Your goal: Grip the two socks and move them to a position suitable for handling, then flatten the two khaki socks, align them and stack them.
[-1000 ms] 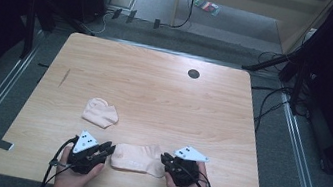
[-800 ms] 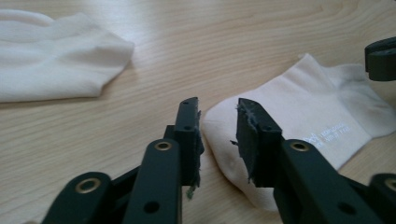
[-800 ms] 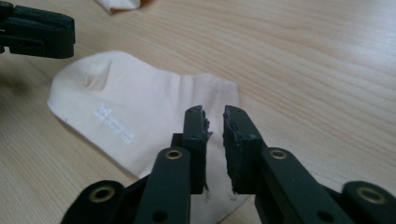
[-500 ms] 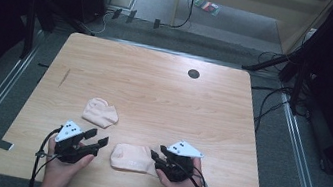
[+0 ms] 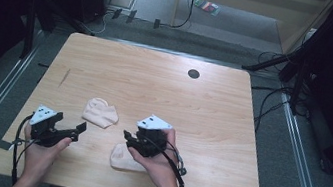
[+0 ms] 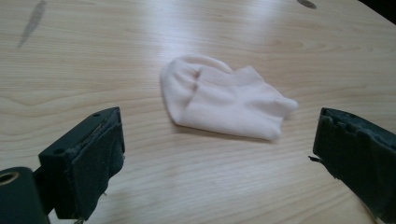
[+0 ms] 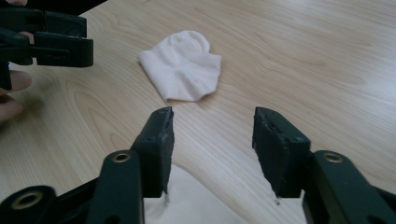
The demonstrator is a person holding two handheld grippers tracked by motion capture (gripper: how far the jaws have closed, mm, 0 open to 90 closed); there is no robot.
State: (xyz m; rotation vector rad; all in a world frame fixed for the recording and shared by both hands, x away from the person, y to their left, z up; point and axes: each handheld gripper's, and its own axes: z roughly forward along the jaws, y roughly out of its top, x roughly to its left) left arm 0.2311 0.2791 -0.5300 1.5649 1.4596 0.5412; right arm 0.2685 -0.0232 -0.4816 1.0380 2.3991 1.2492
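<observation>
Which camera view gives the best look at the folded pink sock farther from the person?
The left gripper view: the folded pink sock lies large and centred between open jaws, its folds clear. The right gripper view shows it smaller, farther off. The high view shows it small, without detail.

High view: fixed overhead at the near edge, looking forward and down across the whole table [image 5: 232,114]. Gripper views: riding low behind each pair of open jaws, close to the wood. Shared by all three: folded sock [image 5: 101,112] [image 6: 224,105] [image 7: 183,64] ahead of both claws.
</observation>
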